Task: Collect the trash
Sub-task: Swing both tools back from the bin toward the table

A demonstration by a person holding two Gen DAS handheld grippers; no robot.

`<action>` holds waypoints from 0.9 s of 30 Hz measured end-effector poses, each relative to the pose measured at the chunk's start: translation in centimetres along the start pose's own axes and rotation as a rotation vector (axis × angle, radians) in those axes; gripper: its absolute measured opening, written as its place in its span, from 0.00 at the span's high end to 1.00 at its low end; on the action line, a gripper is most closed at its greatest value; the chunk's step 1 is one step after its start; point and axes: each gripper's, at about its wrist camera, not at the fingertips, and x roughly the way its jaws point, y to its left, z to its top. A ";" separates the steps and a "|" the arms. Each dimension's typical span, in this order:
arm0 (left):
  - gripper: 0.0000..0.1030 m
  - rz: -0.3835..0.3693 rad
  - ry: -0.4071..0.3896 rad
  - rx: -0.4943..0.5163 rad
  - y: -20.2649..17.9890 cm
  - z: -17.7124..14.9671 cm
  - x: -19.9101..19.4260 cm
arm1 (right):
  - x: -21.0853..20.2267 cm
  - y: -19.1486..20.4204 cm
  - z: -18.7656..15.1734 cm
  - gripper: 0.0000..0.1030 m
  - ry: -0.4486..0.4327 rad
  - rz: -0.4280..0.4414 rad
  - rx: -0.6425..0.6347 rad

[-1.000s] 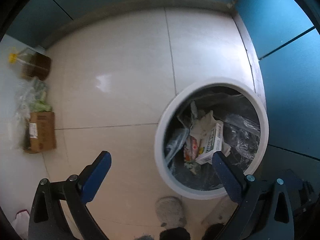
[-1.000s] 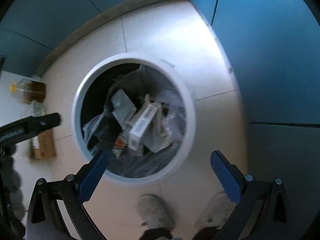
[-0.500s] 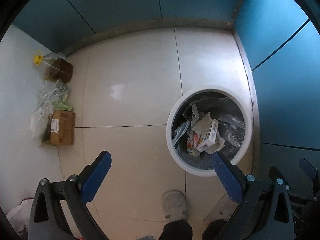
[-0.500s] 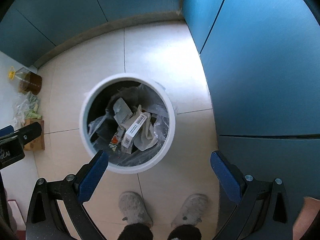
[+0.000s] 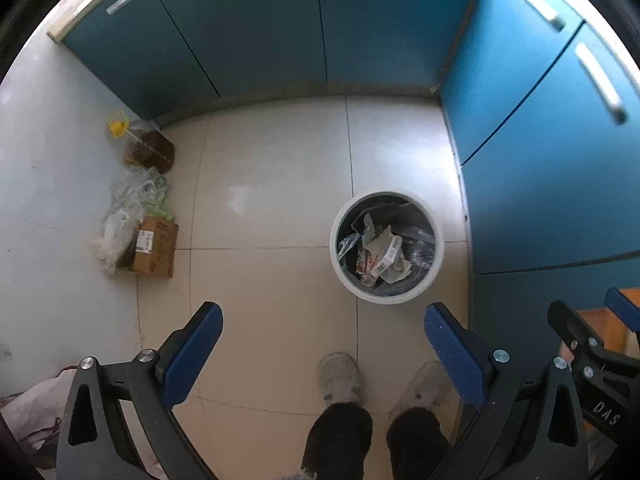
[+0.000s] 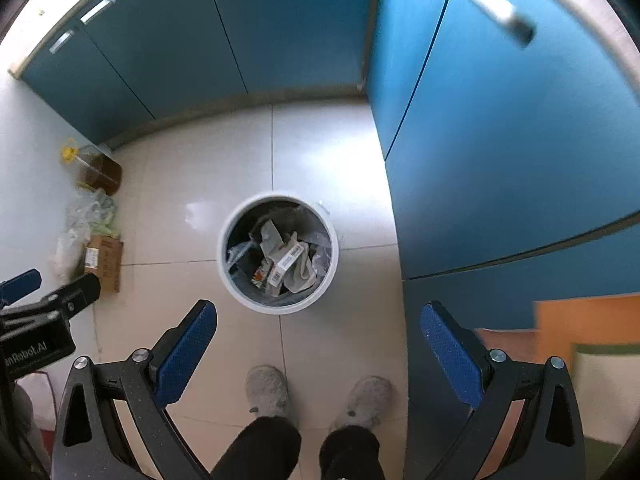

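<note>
Right at the person's feet, the grey slippers (image 6: 267,390) are standing on the pale tiled floor (image 5: 272,184), and both tools are hanging high above it. The left gripper (image 5: 322,334) is spread wide with nothing between its blue pads; the right gripper (image 6: 318,332) is standing just as wide and just as empty.

A step beyond the slippers, the white trash bin (image 6: 240,292) is sitting close beside the blue cabinets (image 6: 500,160), lined with a dark bag and holding crumpled paper, clear plastic and a barcoded carton (image 6: 286,266). A second ago that bin was filling both views — now it is looking small and well below, so both grippers have been pulling up and back from it. That is reading to me as a drop just finished, or the bin merely checked, and the person is straightening up to look for more.

Further off, against the left wall, a cardboard box (image 5: 154,248), a heap of clear plastic bags (image 5: 128,208) and an oil bottle (image 5: 150,152) with a yellow cap are lying together — possibly the next pieces to gather, though I cannot say whether they count as trash.
</note>
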 end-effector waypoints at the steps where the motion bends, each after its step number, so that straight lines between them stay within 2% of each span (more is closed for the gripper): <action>1: 0.00 -0.006 -0.007 0.001 0.1 -0.1 -1.2 | -2.1 -0.1 0.0 0.00 -0.012 0.005 0.000; 5: 0.00 -0.006 -0.047 -0.003 0.5 -0.4 -7.2 | -8.7 -0.6 0.0 0.00 -0.044 0.029 0.008; 9: 0.00 0.057 -0.081 0.012 0.3 -0.5 -12.8 | -14.9 -1.2 -0.3 0.00 -0.072 0.084 0.026; 11: 0.00 0.093 -0.114 0.032 -0.2 -0.6 -15.5 | -17.9 -2.1 -0.5 0.00 -0.077 0.138 0.068; 15: 0.00 0.082 -0.181 0.089 -3.3 -0.2 -20.2 | -23.2 -6.3 -1.5 0.00 -0.097 0.208 0.204; 18: 0.00 0.058 -0.207 0.187 -8.5 0.2 -22.3 | -26.5 -12.3 -3.3 0.00 -0.138 0.195 0.343; 21: 0.00 0.007 -0.214 0.308 -15.6 0.1 -23.9 | -29.0 -20.2 -6.7 0.00 -0.164 0.135 0.522; 22: 0.00 -0.012 -0.211 0.351 -18.2 -0.2 -24.1 | -29.9 -23.6 -8.5 0.00 -0.171 0.089 0.595; 23: 0.00 -0.051 -0.195 0.414 -22.0 -0.9 -24.3 | -30.3 -25.7 -9.7 0.00 -0.173 0.059 0.641; 25: 0.00 -0.115 -0.153 0.508 -27.5 -2.4 -24.4 | -31.3 -31.6 -14.3 0.00 -0.171 -0.021 0.782; 27: 0.01 -0.199 -0.067 0.625 -34.0 -5.0 -23.8 | -31.5 -35.8 -18.1 0.00 -0.152 -0.082 0.889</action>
